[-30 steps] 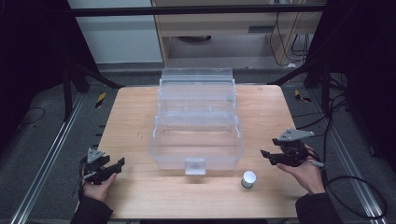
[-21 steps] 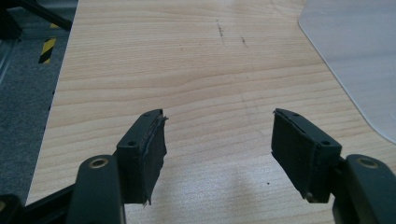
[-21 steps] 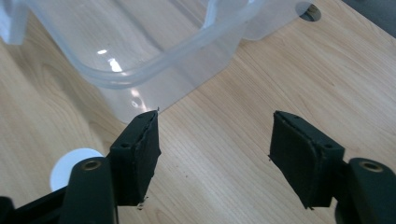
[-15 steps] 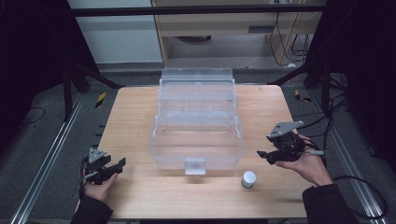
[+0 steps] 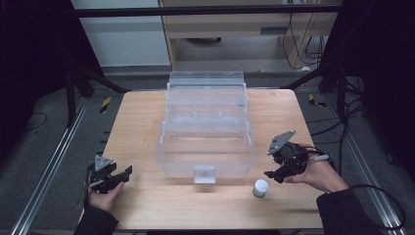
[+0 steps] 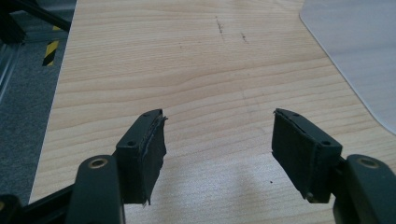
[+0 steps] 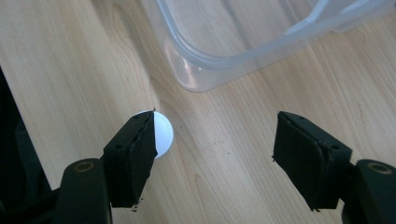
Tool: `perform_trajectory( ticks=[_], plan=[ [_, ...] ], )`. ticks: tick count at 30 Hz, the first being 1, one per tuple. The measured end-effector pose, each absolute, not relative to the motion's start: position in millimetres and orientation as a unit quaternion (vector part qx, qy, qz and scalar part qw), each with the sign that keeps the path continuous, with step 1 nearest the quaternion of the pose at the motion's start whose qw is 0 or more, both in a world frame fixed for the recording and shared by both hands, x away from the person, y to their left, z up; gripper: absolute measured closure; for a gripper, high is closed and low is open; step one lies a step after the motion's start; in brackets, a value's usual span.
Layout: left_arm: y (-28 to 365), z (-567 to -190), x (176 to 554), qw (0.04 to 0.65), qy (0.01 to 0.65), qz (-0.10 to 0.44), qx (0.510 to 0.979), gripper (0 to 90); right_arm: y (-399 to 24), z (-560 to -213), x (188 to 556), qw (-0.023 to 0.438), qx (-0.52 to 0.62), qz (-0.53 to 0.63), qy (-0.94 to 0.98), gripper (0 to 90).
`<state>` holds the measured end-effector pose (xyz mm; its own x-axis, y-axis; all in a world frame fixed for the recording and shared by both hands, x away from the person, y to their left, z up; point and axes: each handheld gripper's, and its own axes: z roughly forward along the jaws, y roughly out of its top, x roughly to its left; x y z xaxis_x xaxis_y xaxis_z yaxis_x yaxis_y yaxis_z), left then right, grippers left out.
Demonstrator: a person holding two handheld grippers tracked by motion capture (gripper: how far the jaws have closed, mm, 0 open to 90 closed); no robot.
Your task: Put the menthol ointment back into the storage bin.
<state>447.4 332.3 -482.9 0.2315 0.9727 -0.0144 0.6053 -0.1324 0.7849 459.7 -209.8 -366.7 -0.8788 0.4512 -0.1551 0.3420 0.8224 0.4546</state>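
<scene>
**Small white-capped bottle beside the spread right gripper**

Nearest the person, at the front edge of the wooden table (image 5: pixel 147 122), the left gripper (image 5: pixel 120 177) sits low in the left hand (image 5: pixel 103 198). Its jaws are spread wide with only bare wood between them, as the left gripper view shows (image 6: pixel 217 140).

On the other side, the right gripper (image 5: pixel 274 174) is held above the table in the right hand (image 5: pixel 320 174), jaws also parted and empty. A small bottle with a white cap (image 5: pixel 260 188) stands upright on the wood just in front of and below it, near the front right corner of the clear plastic bin (image 5: pixel 205 152). In the right gripper view the cap (image 7: pixel 163 133) peeks out from behind one jaw, outside the gap, not touching either pad as far as can be seen.

Farther back, the clear bin steps up in tiers toward the far edge of the table.
</scene>
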Motion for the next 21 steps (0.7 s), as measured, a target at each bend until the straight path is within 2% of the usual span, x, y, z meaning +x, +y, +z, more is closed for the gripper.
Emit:
perform_trajectory(
  ticks=[9,21],
  plan=[
    [332,-483,448,0.345,0.559,0.266,0.705,34.2,-197,-369,455,0.105,0.181,0.182,0.961,30.1],
    [332,-483,447,0.343,0.558,0.267,0.706,34.2,-183,-381,452,0.095,0.149,0.143,0.974,30.9]
  ],
)
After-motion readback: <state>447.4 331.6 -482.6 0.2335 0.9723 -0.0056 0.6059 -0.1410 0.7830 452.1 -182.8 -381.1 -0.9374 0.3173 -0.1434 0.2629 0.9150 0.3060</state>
